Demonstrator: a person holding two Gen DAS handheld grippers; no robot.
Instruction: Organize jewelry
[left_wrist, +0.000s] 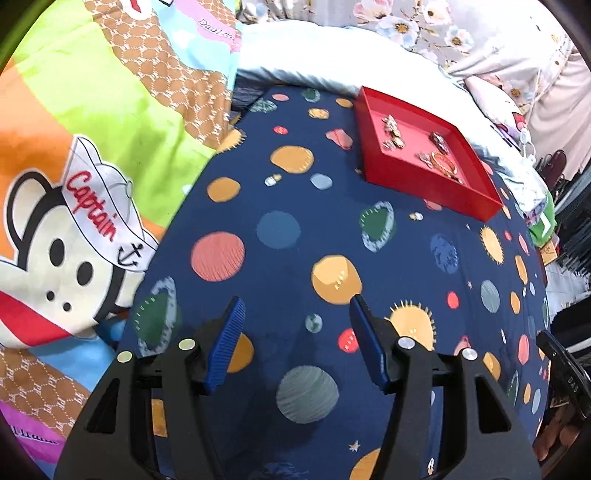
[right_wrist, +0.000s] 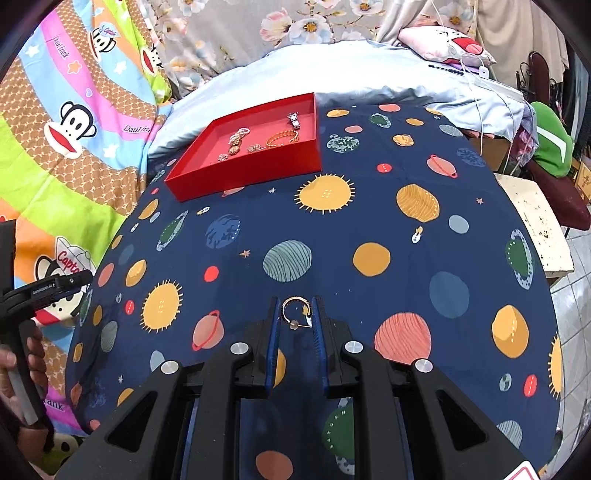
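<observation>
Carrying a thin gold ring (right_wrist: 295, 313) clamped in our right gripper (right_wrist: 295, 314) toward the shallow red cardboard tray (right_wrist: 243, 177) ahead, we keep the left gripper (left_wrist: 297, 321) spread, empty.

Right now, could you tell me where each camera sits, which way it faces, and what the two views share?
Left wrist: on the left tool, angled down at the planet-print cloth; its blue fingers stand apart, empty.
Right wrist: on the right tool, angled down likewise; its fingers pinch a gold ring; a hand shows at left.
Shared: the red tray of jewelry, the cloth.
</observation>
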